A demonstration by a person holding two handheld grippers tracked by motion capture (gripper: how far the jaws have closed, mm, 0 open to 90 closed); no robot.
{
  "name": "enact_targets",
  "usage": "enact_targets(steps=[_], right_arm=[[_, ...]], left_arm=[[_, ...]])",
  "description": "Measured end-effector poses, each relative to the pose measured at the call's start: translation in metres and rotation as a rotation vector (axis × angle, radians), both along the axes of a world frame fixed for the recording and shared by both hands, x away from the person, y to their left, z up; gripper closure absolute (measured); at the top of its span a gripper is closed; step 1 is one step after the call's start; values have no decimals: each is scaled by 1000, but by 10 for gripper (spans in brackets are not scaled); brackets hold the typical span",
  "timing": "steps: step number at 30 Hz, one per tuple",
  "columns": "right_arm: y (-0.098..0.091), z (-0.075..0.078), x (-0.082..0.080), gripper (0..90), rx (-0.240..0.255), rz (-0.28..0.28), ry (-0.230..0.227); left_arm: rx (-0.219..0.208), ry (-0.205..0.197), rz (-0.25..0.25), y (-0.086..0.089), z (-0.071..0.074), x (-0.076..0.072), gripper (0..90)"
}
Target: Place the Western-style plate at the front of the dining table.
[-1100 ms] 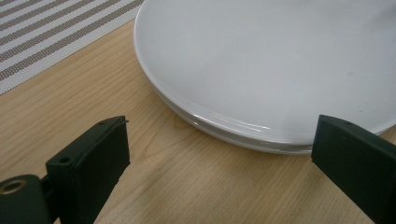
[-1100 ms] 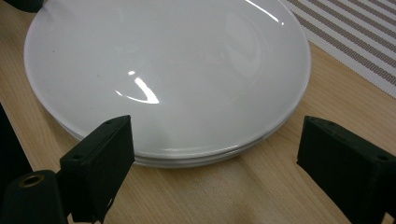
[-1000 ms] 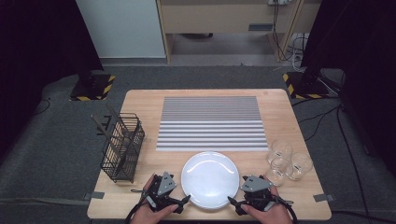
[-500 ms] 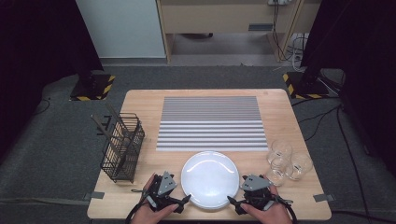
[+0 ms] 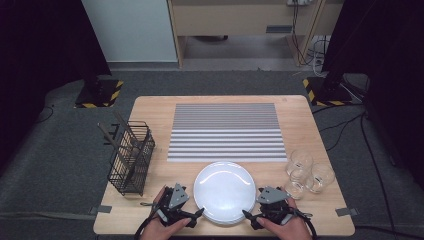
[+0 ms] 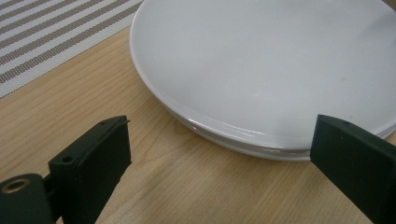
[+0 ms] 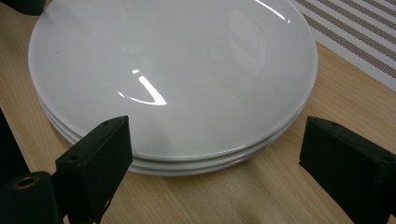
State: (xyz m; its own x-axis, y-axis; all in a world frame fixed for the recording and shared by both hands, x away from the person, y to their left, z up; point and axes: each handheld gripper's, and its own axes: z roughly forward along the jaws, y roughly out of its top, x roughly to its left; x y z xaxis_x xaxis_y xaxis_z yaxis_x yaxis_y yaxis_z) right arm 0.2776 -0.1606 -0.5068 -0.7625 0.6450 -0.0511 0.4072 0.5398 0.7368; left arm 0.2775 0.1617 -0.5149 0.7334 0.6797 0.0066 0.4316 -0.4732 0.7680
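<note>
While both claws gape, stacked plates [image 5: 224, 191] lie between left claw [image 5: 196, 215] and right claw [image 5: 248, 216]

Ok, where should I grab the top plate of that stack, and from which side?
Take the top plate by its thin rim, probably from both sides at once: the left gripper at the left edge, the right gripper at the right. It lies flat on the plates below, and the overhanging rim is the one part the open jaws could close on.
</note>
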Motion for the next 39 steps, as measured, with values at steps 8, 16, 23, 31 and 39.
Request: enact_targets(steps=[8, 16, 23, 31, 39], right_arm=[[2, 0, 0, 103, 13, 1, -5], [-2, -3, -2, 97, -24, -6, 17], [-2, -2, 0, 92, -13, -7, 20], [-2, -1, 2, 87, 5, -20, 28], [-2, -2, 3, 78, 5, -20, 31]], left_arm=[[0, -1, 1, 0, 0, 0, 45], [3, -4, 4, 0, 0, 1, 43], [3, -4, 5, -1, 0, 1, 43], [0, -5, 9, -1, 0, 1, 43], [-3, -4, 9, -1, 0, 2, 41]])
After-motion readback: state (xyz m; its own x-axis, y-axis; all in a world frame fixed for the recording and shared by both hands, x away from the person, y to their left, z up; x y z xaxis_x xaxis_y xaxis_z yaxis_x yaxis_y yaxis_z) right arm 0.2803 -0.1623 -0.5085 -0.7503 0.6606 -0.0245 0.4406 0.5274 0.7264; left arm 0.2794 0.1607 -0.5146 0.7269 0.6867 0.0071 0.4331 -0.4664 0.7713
